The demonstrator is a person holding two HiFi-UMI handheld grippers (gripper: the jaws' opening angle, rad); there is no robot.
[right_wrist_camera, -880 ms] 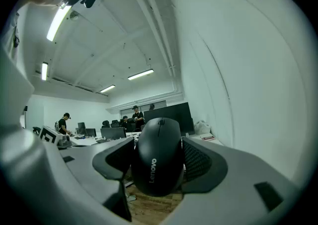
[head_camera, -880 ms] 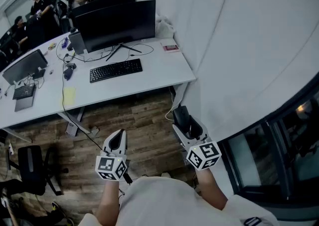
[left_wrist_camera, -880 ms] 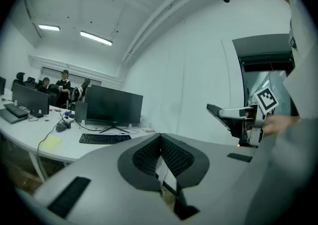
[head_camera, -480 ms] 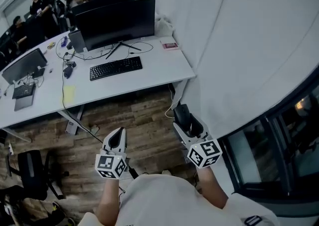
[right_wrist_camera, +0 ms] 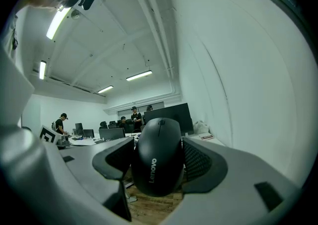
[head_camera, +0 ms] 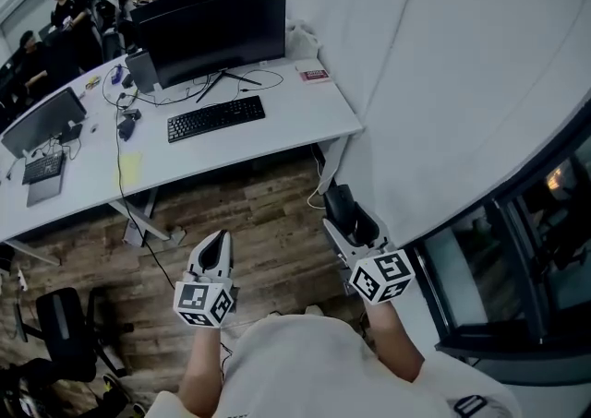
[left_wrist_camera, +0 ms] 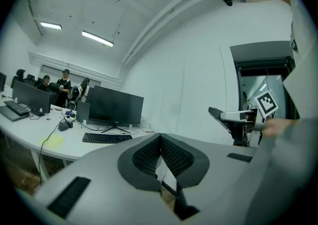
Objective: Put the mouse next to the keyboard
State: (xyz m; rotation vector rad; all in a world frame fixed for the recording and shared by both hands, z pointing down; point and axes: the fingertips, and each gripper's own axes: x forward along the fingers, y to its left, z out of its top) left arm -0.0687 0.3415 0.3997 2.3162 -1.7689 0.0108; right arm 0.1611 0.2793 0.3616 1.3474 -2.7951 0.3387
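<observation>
- left gripper (left_wrist_camera: 160, 139): the jaws are pressed together with nothing between them.
- keyboard (head_camera: 216, 118): well ahead of both grippers, on the desk (head_camera: 277, 135).
- right gripper (head_camera: 343, 213): the jaws stand wide and are clamped on the mouse (right_wrist_camera: 158, 162), one pad on each side of it.
- mouse: i judge it light and stiff, with a smooth rounded shell that may slip. the side walls near its middle look like the best hold, and the clamp should be gentle.

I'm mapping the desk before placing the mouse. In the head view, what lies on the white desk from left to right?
Left to right: small dark keyboard → yellow paper note → long black keyboard → small red-and-white box.
</observation>
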